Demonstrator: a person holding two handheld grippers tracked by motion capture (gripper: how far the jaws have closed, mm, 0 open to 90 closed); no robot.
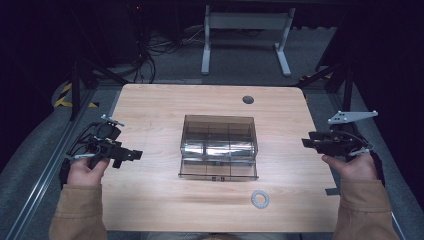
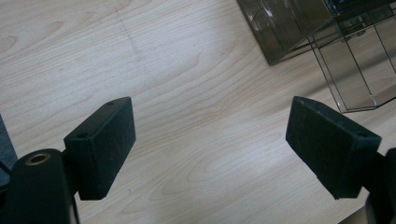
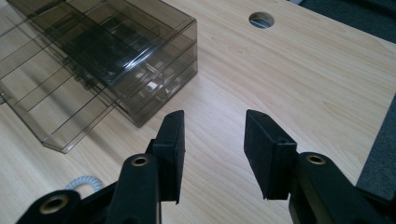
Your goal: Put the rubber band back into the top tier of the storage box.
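While nothing is gripped yet, risks sit mostly in the approach. Near edge of counter (image 1: 150, 200): small white ring (image 1: 260, 199) lying flat, right of centre, just in front of the organizer; easy to flick off the near edge with a careless sweep, and thin and flat enough to slip from pads. Left tool (image 1: 131, 155) low over the left edge, held in left hand (image 1: 86, 171), jaws spread wide, nothing between them, bare wood under them in the left gripper view. Right tool (image 1: 306, 142) over the right edge, held in right hand (image 1: 352, 166), jaws parted to a moderate gap, also empty. Centre of counter: smoky clear plastic organizer box (image 1: 219, 136) with its drawer (image 1: 218, 169) pulled out toward the near edge. Likely light and slick: could skid or tip if pushed from one side only, so bracing needed. Extended drawer could snag a jaw or pull fully out. Transparent walls hard to judge for depth, collision plausible. Far edge: cable hole (image 1: 248, 99), well apart, no hazard unless ring rolls there.
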